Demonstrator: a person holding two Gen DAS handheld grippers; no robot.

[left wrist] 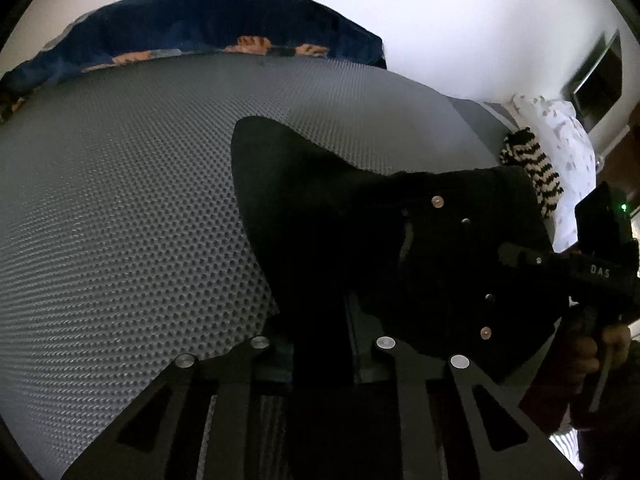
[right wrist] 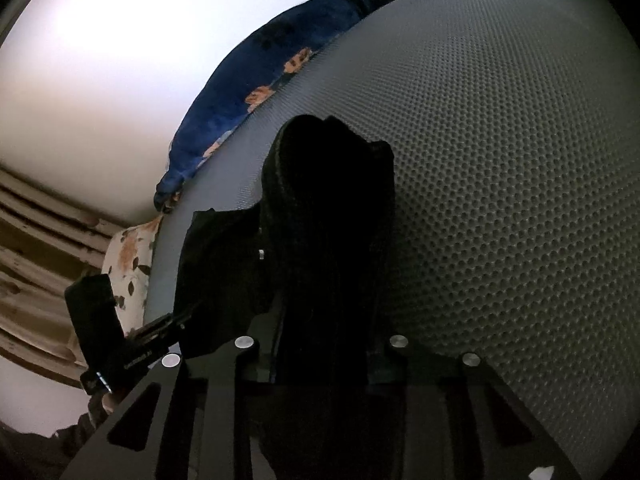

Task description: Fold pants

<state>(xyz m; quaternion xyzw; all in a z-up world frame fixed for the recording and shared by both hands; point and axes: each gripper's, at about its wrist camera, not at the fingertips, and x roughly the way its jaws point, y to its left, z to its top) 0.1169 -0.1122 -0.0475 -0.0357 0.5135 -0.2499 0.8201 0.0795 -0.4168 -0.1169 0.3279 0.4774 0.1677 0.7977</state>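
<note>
**Both jaws gripping the dark pants at the waist end**

Seen from the left wrist, the left gripper (left wrist: 352, 320) has its jaws drawn close together with black cloth bunched between them, so it appears to be pinching the black, heavy-looking pants with metal rivets and buttons (left wrist: 400, 232). The cloth rises straight out of the jaws and spreads forward and to the right of them; a rounded flap reaches up and ahead over the grey dimpled mattress surface (left wrist: 140, 200). The buttoned waist part lies just right of these jaws, running towards the right gripper (left wrist: 576, 268), which enters from that side with a hand (left wrist: 600, 344) beneath it.

Seen from the right wrist, the right gripper (right wrist: 324, 344) also stands nearly closed, with a thick fold of the pants (right wrist: 332, 200) filling the gap and standing up directly ahead of the jaws. More cloth hangs off to the left of these jaws, towards the left gripper (right wrist: 132, 344).

The waistband seems stretched between the two grips, its long axis running jaw to jaw, while the legs' lie is hidden in the dark. Neither hand is nearer: each holds its own end. The coming fold likely depends on keeping that span level and taut. A dark blue blanket with orange flowers (left wrist: 200, 28) lies well beyond, at the bed's far edge.
</note>
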